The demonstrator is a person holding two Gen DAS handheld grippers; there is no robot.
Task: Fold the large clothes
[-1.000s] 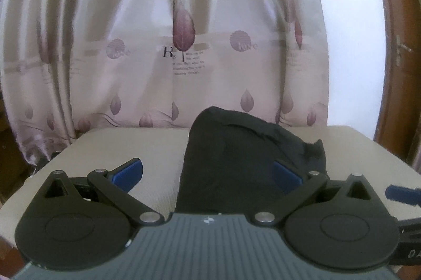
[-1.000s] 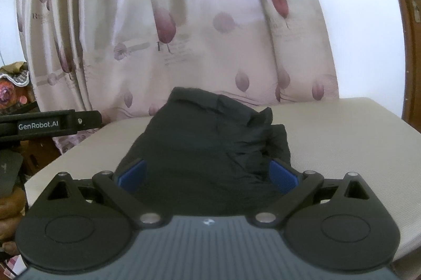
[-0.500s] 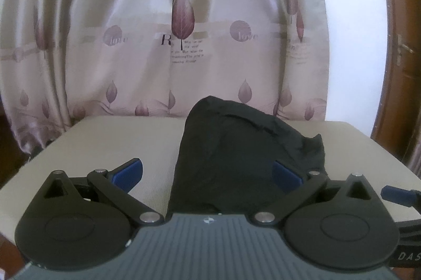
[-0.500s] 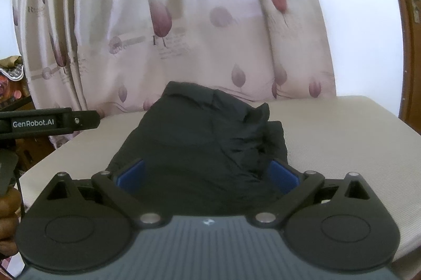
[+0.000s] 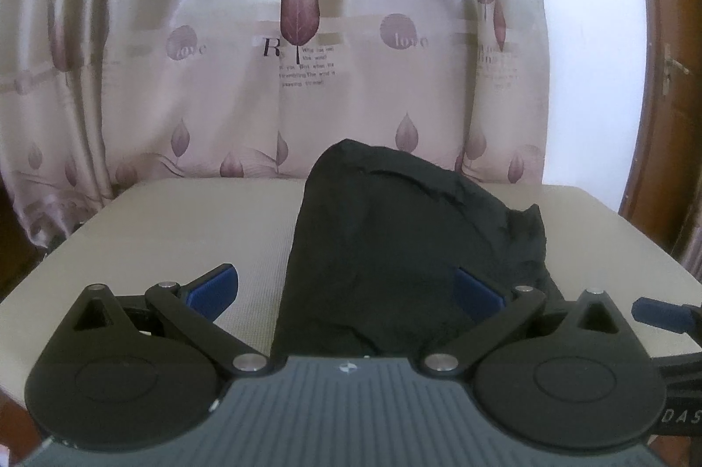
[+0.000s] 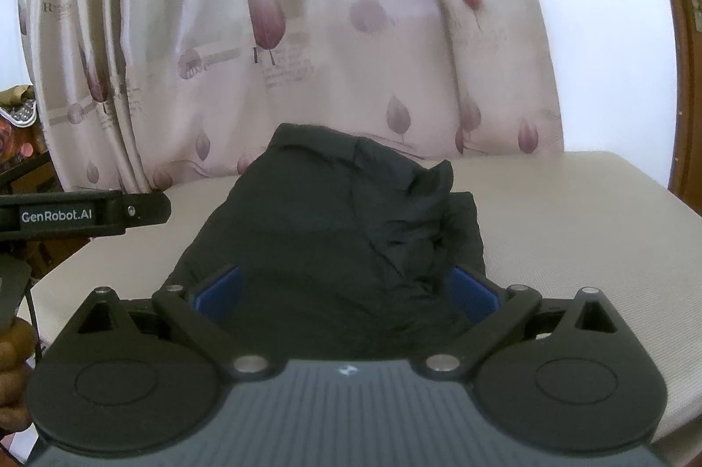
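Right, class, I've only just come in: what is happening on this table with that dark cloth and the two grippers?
A person holds two grippers over a black garment lying bunched on a beige table, in front of a leaf-print curtain. The left gripper and the right gripper are both open and grip nothing. The garment is rumpled on its right side; neat folding is not yet visible.

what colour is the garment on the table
Black, plain with no visible pattern; the right wrist view shows it best.
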